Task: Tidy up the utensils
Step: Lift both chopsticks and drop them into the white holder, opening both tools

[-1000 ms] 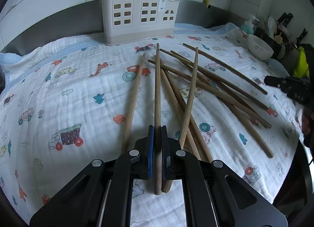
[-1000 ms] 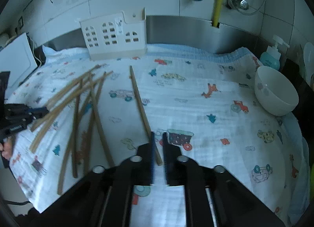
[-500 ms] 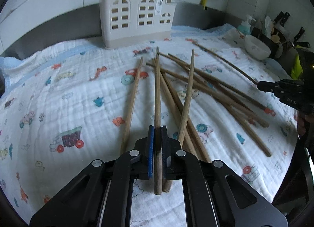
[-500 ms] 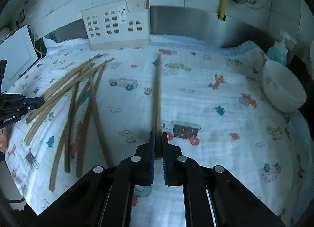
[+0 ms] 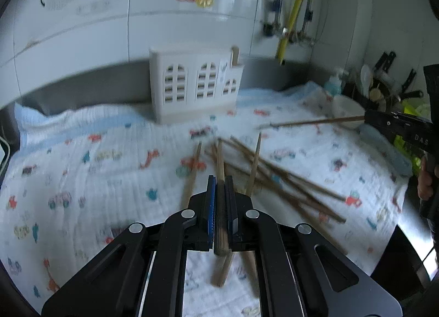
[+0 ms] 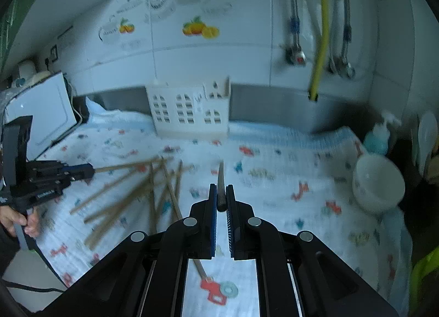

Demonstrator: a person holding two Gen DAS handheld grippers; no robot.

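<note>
Left gripper (image 5: 220, 180): jaws clamped on one chopstick (image 5: 220, 163), which runs forward between the blue pads and sticks out behind them. The stick is raised off the cloth (image 5: 82, 152).

Right gripper (image 6: 221, 189): jaws clamped on a second chopstick (image 6: 220, 177), gripped near its end at the front of the pads; its free end points toward the wall. In the left wrist view this stick (image 5: 310, 122) hangs level above the cloth, held by the right gripper (image 5: 367, 118) at the frame's right edge. In the right wrist view the left gripper (image 6: 92, 171) shows at the left edge with its stick (image 6: 123, 166) projecting from it, and a hand (image 6: 16, 219) beneath holds the handle.

Pile (image 5: 274, 177): the remaining chopsticks lie crossed on the cloth, between the two grippers.

Holder (image 5: 196, 88): a white slotted box standing upright at the back of the cloth against the steel splashback. One stick tip shows above its right compartment.

Bowl (image 6: 378, 182): white, at the cloth's right edge, beside a soap bottle (image 6: 380, 137).
</note>
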